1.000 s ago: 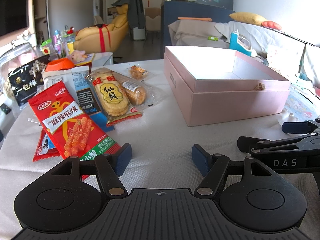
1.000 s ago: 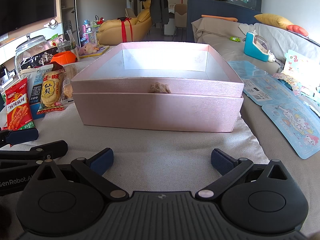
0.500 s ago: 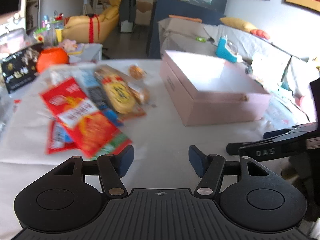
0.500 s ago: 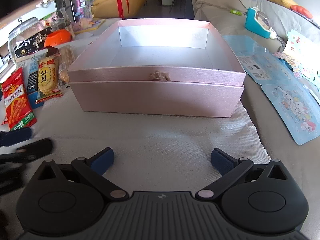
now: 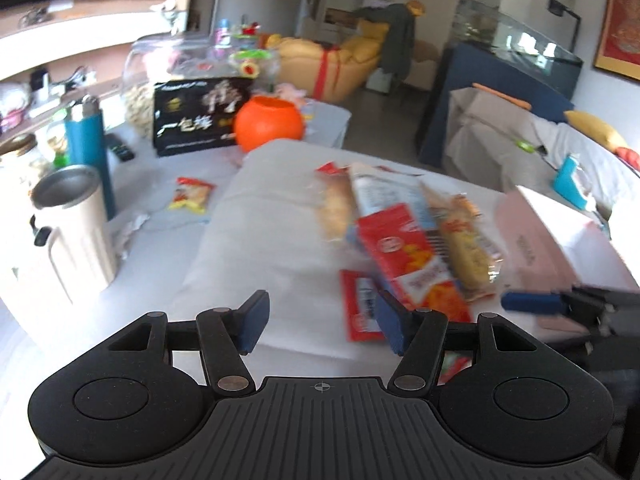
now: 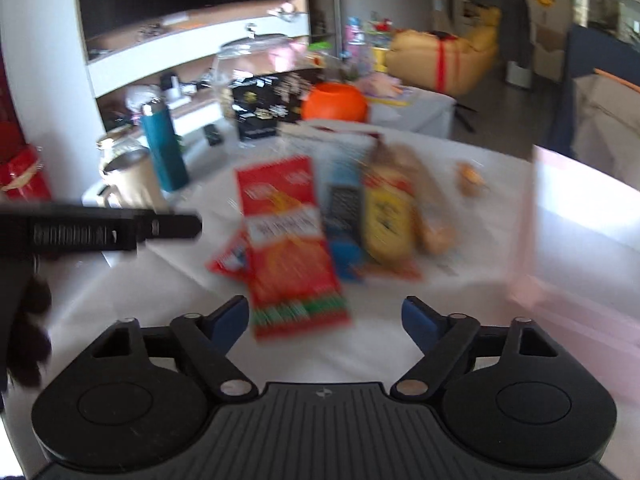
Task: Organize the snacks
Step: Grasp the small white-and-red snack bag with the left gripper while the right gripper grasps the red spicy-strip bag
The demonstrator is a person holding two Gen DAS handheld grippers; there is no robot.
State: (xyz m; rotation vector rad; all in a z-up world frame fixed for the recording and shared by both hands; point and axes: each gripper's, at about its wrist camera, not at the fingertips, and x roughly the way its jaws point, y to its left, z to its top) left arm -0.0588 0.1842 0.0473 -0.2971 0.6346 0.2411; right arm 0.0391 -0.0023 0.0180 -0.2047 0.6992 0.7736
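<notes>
Views: your left wrist camera alone shows a small yellow-and-red packet [image 5: 191, 199] lying by itself on the table [image 5: 256, 248], well apart from the pile; your right wrist camera alone shows a small orange wrapped sweet [image 6: 470, 176] between the pile and the pink box [image 6: 576, 240].
Left gripper [image 5: 320, 320]: your jaws are closing with only bare cloth between the blue pads; nothing is gripped.
Right gripper [image 6: 326, 322]: your jaws are closing too, and the near end of the red snack bag [image 6: 292, 248] lies under the gap, though the pads do not press on it.
Snack pile: it sits on the white cloth to the left of the pink box, just ahead of both your grippers.
Red snack bag axis: its long side runs away from your right gripper, green-striped end nearest you, top end towards the orange bowl [image 6: 334, 102].
Yellow cracker pack [image 6: 386, 220]: it lies roughly parallel to the red bag, on its right, with a blue-and-white pack [image 6: 340, 200] between them.
Count: one large red bag, one smaller red packet [image 6: 230, 258] poking out beneath its left edge, one blue-and-white pack, one yellow cracker pack; blur hides any finer count.
Box count: one, and you see only an edge of it in either view.
</notes>
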